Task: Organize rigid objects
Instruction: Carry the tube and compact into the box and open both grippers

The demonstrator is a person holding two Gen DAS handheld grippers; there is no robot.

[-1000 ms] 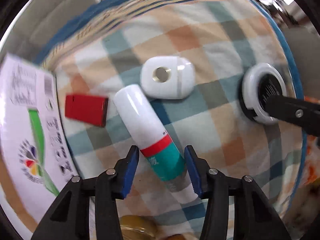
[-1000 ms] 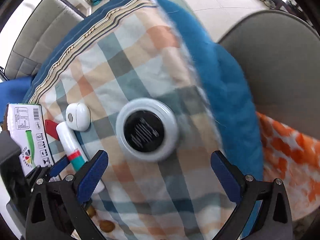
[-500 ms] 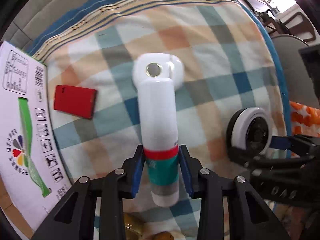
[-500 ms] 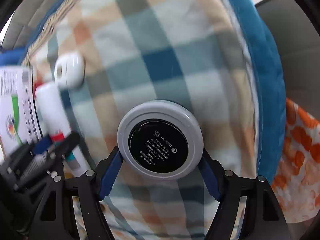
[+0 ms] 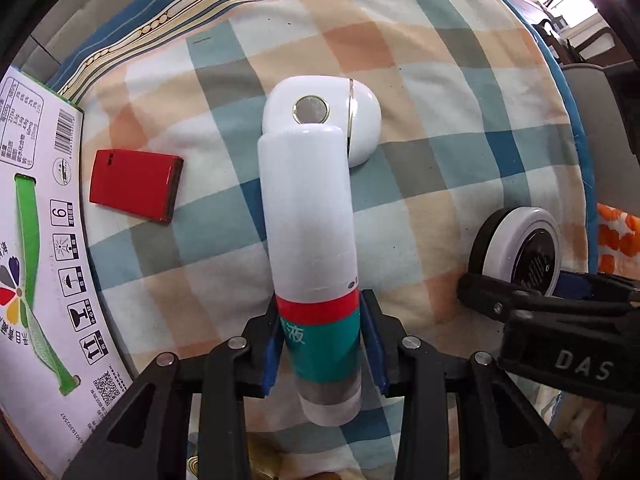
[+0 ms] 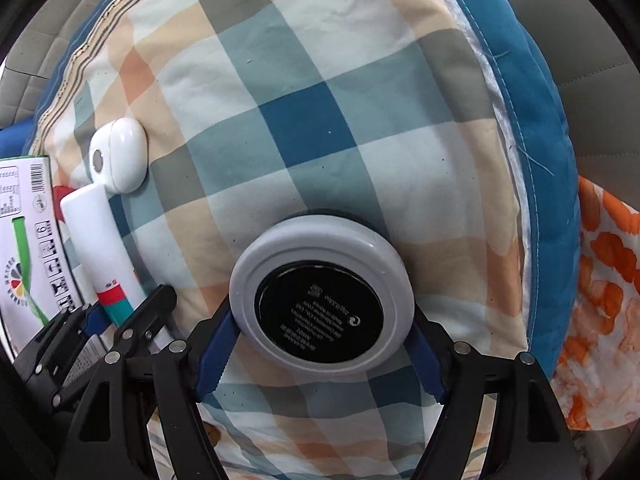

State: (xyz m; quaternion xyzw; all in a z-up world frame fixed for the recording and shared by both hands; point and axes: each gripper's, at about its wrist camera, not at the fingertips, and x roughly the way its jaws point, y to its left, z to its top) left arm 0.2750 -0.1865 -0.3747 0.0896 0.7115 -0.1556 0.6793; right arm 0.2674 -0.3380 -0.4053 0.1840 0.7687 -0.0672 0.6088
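Observation:
My left gripper (image 5: 322,344) is shut on a white tube with a red and teal band (image 5: 310,248), held above the checked cloth; it also shows in the right wrist view (image 6: 102,256). My right gripper (image 6: 320,348) is shut on a round white disc with a black centre (image 6: 322,296), lifted and tilted; the disc shows at the right of the left wrist view (image 5: 520,248). A white rounded case with a metal button (image 5: 320,120) lies on the cloth beyond the tube. A small red box (image 5: 134,184) lies to the left.
A printed white cardboard box (image 5: 40,248) stands along the left edge. The checked cloth (image 6: 320,120) has a blue border, with grey cushions behind. An orange patterned fabric (image 6: 600,300) lies to the right. Some golden items (image 5: 260,452) sit under the left gripper.
Both grippers closed: the left onto the tube, turning it to point away, the right onto the disc. Both objects are now lifted off the cloth.

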